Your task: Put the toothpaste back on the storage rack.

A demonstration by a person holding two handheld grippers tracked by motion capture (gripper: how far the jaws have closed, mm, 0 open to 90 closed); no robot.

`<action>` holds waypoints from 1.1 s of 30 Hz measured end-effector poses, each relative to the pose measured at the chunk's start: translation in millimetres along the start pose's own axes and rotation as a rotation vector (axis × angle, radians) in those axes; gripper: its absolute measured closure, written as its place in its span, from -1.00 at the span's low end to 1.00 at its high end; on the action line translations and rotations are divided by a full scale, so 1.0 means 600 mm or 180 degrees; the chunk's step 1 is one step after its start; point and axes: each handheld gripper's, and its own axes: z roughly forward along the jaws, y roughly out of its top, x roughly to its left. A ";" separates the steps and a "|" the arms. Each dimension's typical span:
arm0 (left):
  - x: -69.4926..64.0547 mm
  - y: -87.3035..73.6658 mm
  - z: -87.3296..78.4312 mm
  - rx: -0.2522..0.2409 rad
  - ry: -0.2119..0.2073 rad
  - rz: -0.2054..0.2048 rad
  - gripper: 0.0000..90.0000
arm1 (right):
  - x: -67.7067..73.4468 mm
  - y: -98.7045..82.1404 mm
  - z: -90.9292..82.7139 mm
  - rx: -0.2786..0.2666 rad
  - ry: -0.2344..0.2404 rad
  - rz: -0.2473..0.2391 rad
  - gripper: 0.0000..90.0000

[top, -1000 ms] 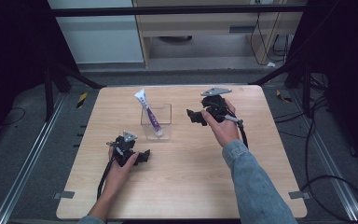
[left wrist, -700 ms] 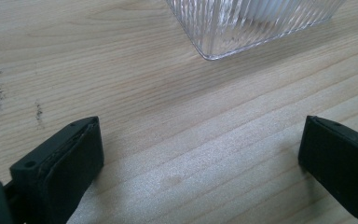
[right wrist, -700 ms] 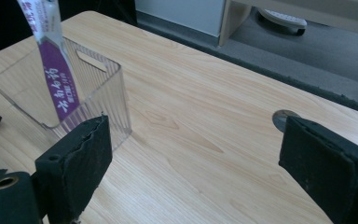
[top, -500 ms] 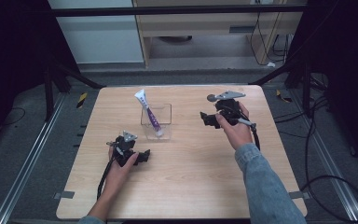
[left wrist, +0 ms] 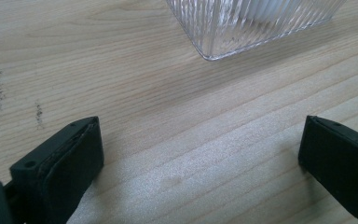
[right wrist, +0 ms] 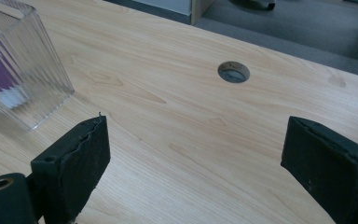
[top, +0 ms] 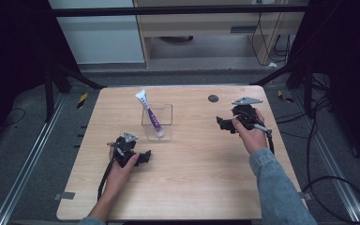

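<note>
Table: light wood-grain top with rounded corners; small round cable hole near the far right edge, seen also in the right gripper view.
Right forearm: denim sleeve entering from the bottom right of the high view, hand wrapped around the right gripper.
Left forearm: bare, entering from the bottom left, hand closed around the left gripper.
Glass holder: clear ribbed square container, upright near the table's middle, between the two grippers; one corner at the top of the left gripper view, left edge of the right gripper view.
Tube: white with purple print, standing in the glass holder, cap end down, flat crimped end leaning up and out toward the far left.
Right gripper: jaws spread wide apart over bare wood, nothing between them; well to the right of the holder; grey three-cornered plate on top in the high view.
Left gripper: jaws likewise wide apart and empty, low over the table, near the holder's near left corner but apart from it; high view.
</note>
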 end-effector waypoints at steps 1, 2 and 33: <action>0.000 0.000 0.000 0.0001 0.0000 0.0001 -1.00 | -0.003 -0.002 0.000 0.0004 -0.0011 0.0016 -0.82; 0.000 0.000 0.000 0.0002 0.0001 0.0002 -1.00 | -0.007 -0.006 -0.001 0.0013 -0.0021 0.0018 -0.82; 0.000 0.000 0.000 0.0004 0.0001 0.0004 -1.00 | -0.062 -0.107 0.027 0.0333 -0.0176 0.0199 -0.79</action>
